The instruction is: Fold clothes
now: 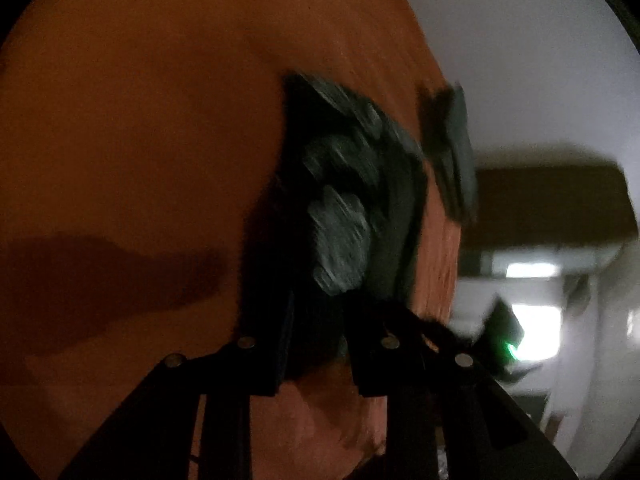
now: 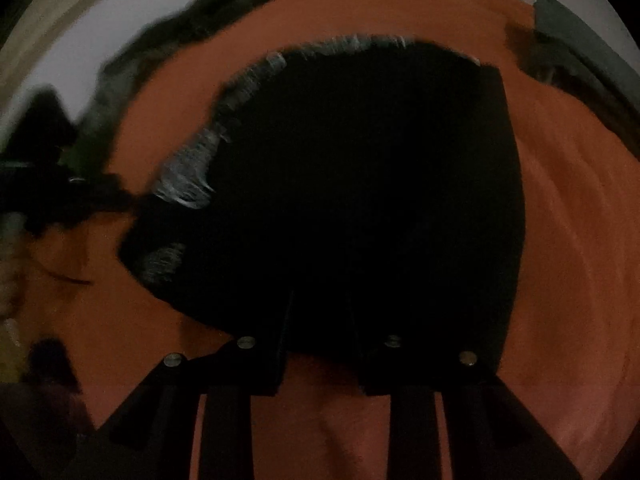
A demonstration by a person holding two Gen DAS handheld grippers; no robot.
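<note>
Both views blurred. Left tongs (image 1: pixel 316 344) and right tongs (image 2: pixel 320 344) part-open over black garment (image 2: pixel 360 200); grip indeterminate.

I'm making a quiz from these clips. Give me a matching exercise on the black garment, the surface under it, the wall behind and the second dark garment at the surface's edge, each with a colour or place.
Things:
1. black garment
2. surface
3. wall
4. second garment

Matches:
A. orange
B. white
C. at the surface's edge
D. grey print, lying mid-surface

Pairs: 1-D, 2-A, 3-B, 4-C
</note>
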